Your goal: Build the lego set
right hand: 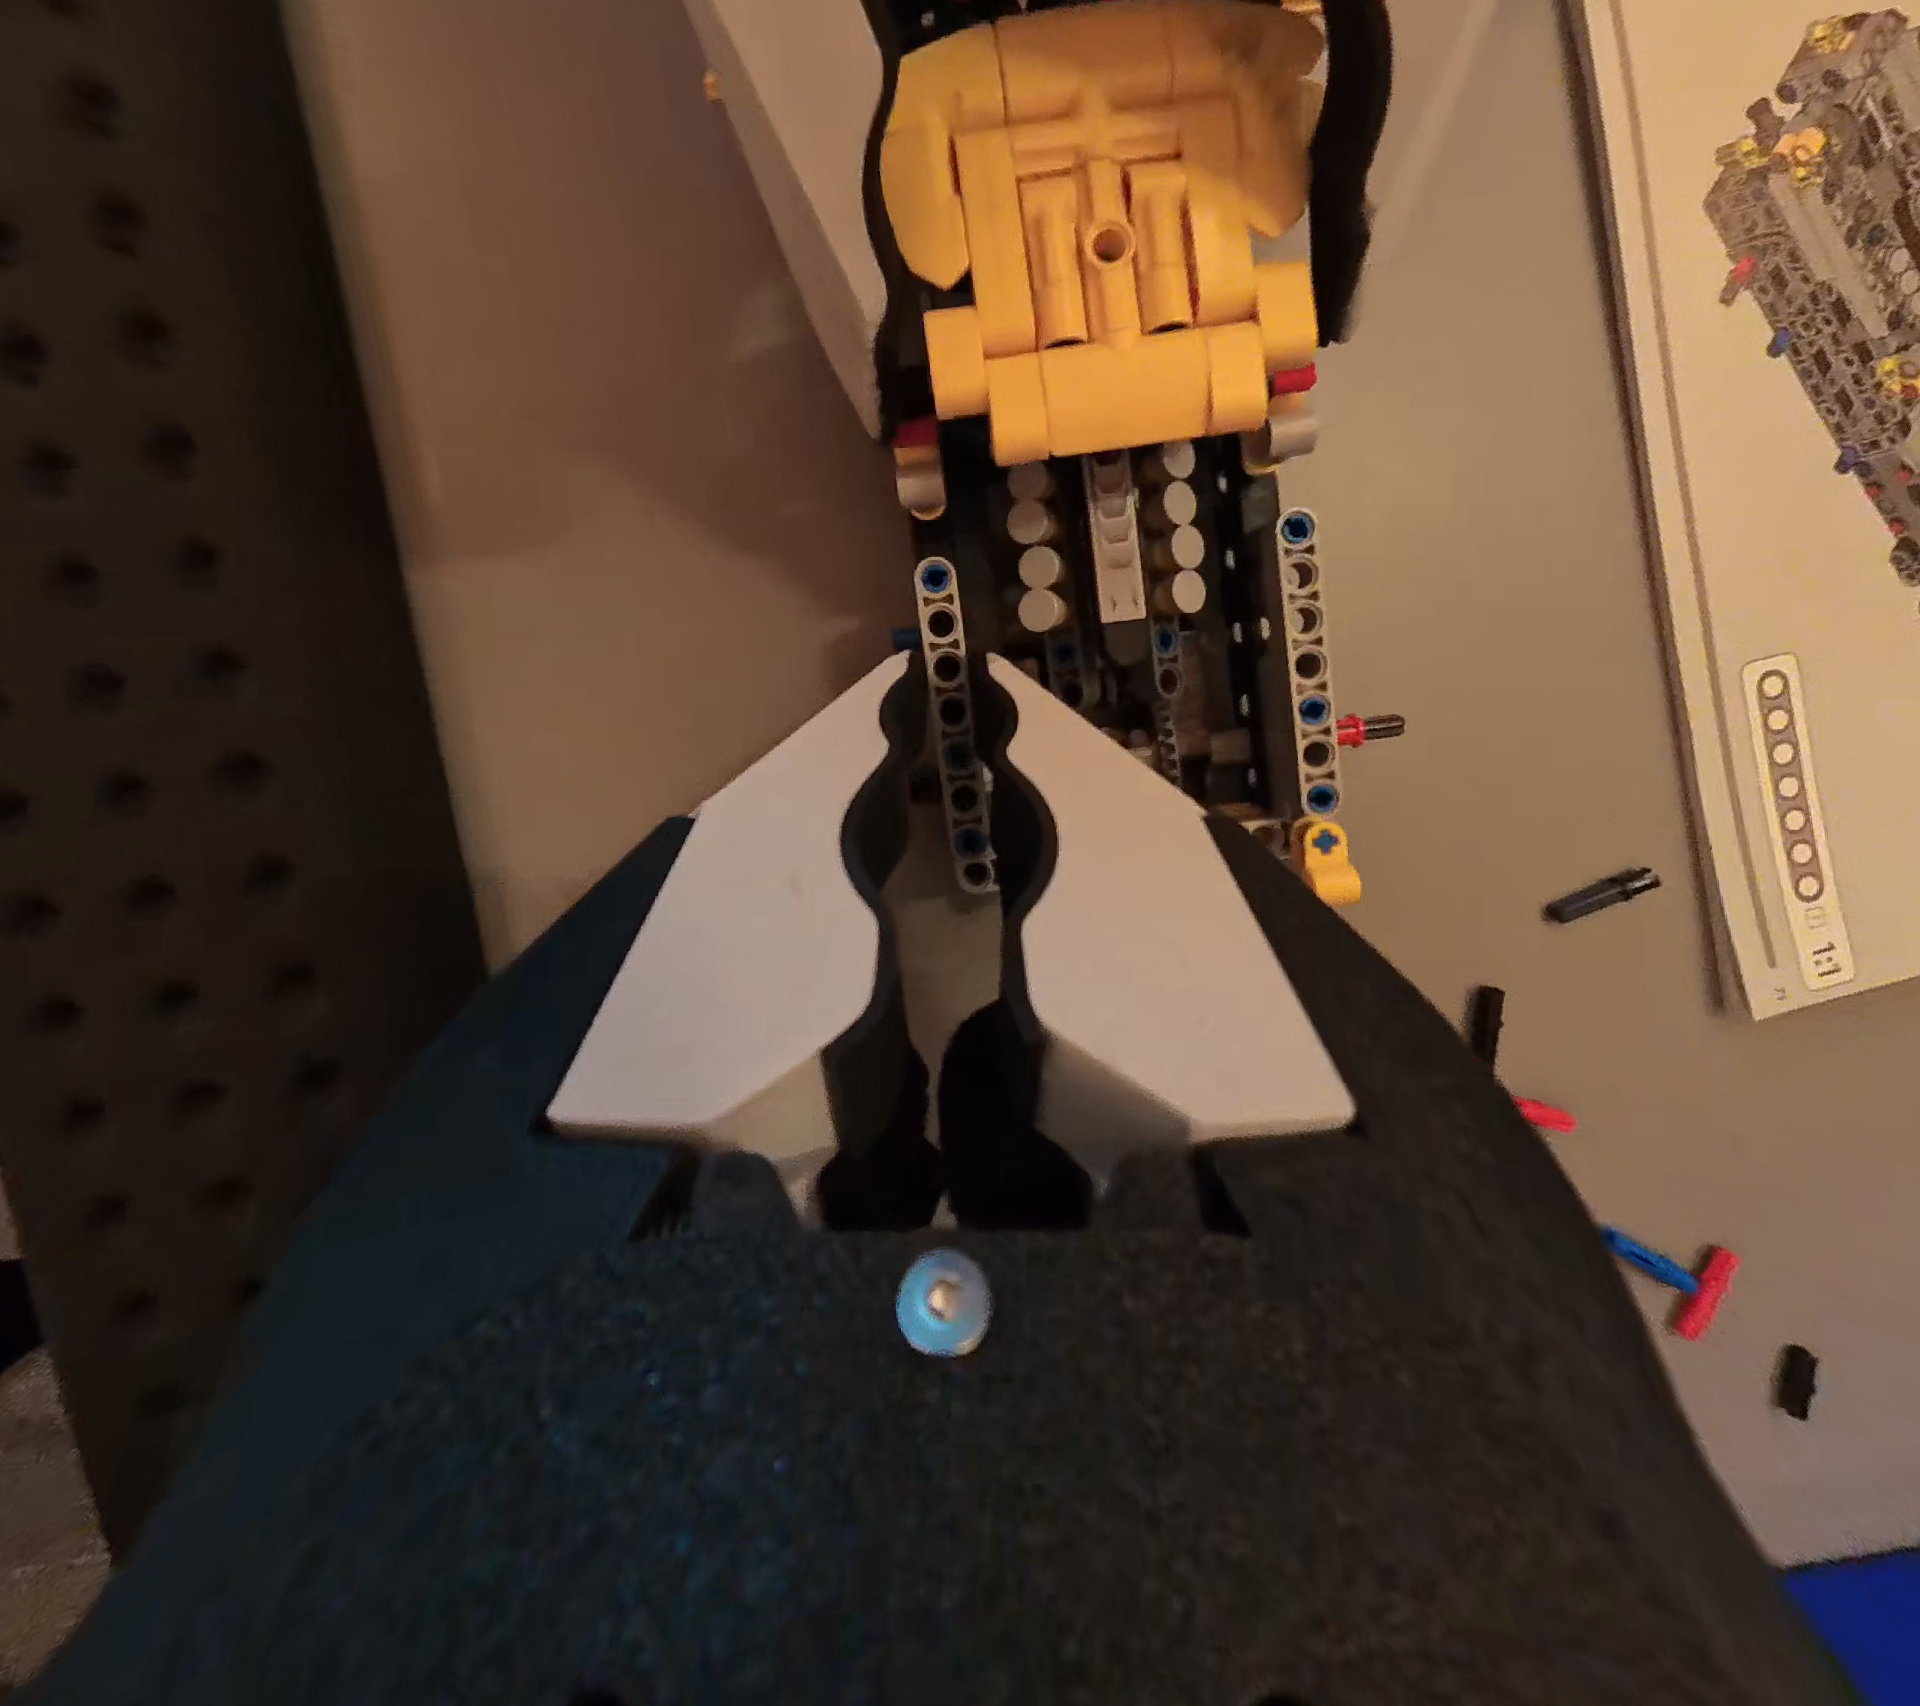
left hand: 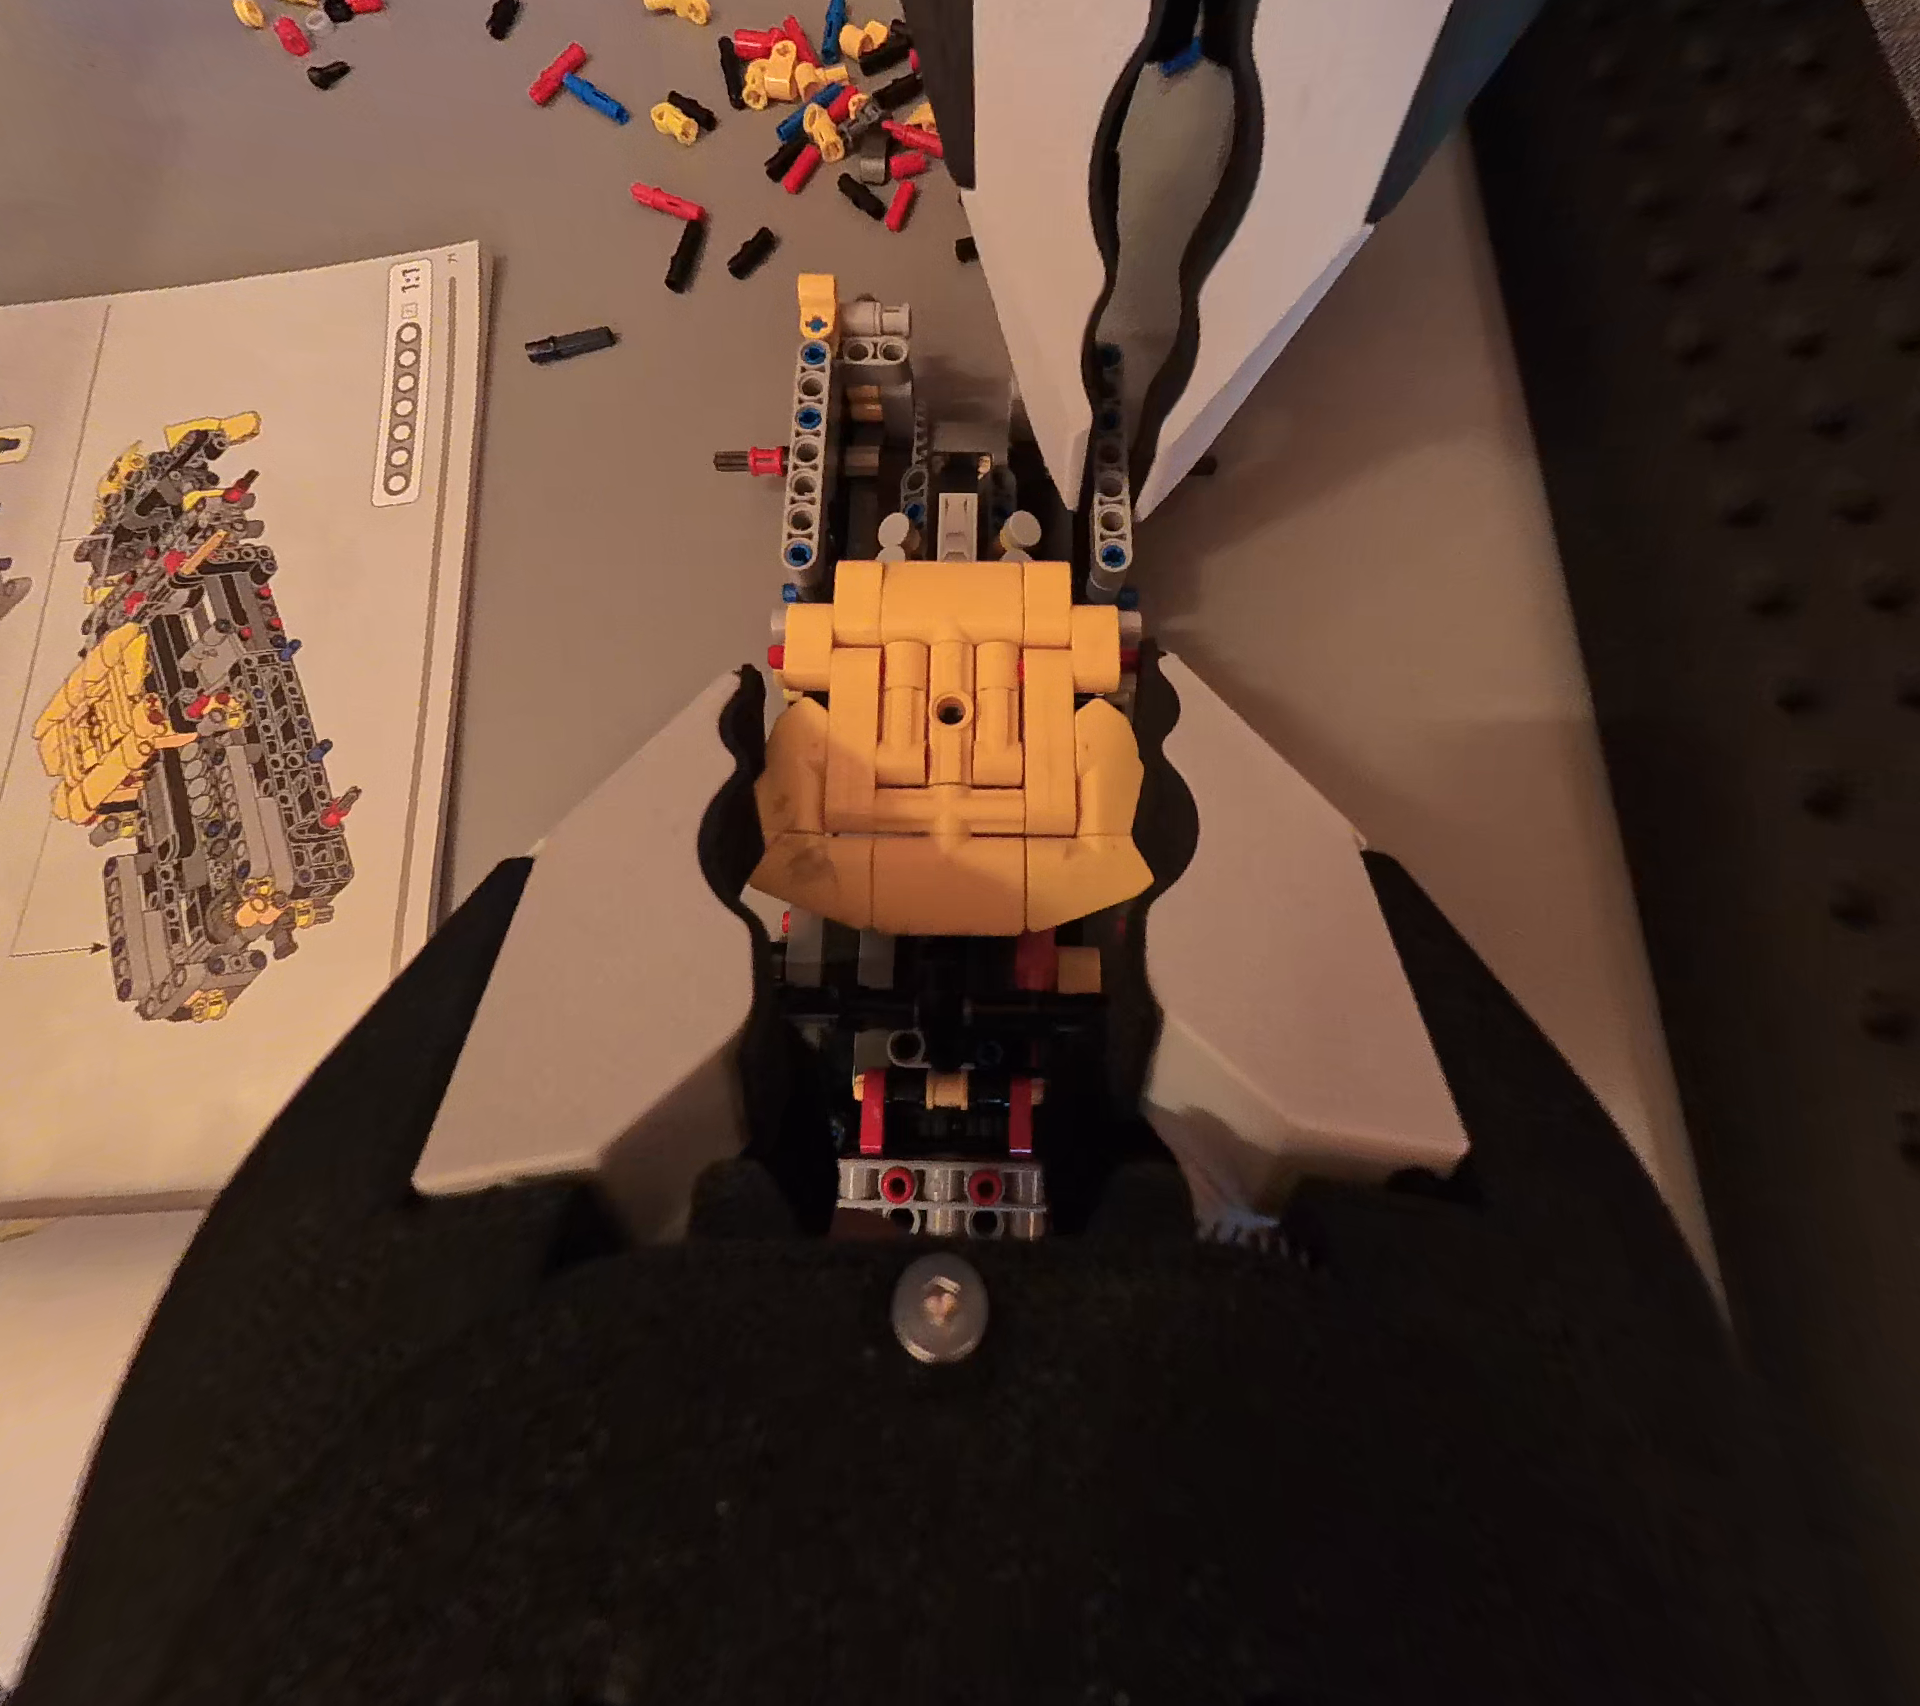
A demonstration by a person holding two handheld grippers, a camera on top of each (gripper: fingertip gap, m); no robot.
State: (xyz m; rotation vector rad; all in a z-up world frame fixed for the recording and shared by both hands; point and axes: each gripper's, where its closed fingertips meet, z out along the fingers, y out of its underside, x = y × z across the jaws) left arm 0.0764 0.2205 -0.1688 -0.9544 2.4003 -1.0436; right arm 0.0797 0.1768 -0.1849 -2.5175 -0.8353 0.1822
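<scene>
Nearest, we have the left gripper (left hand: 951, 690) clamped round the lego model (left hand: 951, 763) at its yellow cab section (left hand: 945, 721), pads against both flanks, w/ the chassis running away from us along the grey table (left hand: 312, 181). Farther on, our right gripper (right hand: 948, 690) is pinched shut on the grey holed beam (right hand: 951, 721) on one side of the far end. To do this well we keep the left hand rigid as the anchor & push the beam square onto its blue pins, no twisting. Beyond, the loose pins (left hand: 810, 87) lie scattered; the instruction booklet (left hand: 239, 669) sits open beside the model for checking alignment.
</scene>
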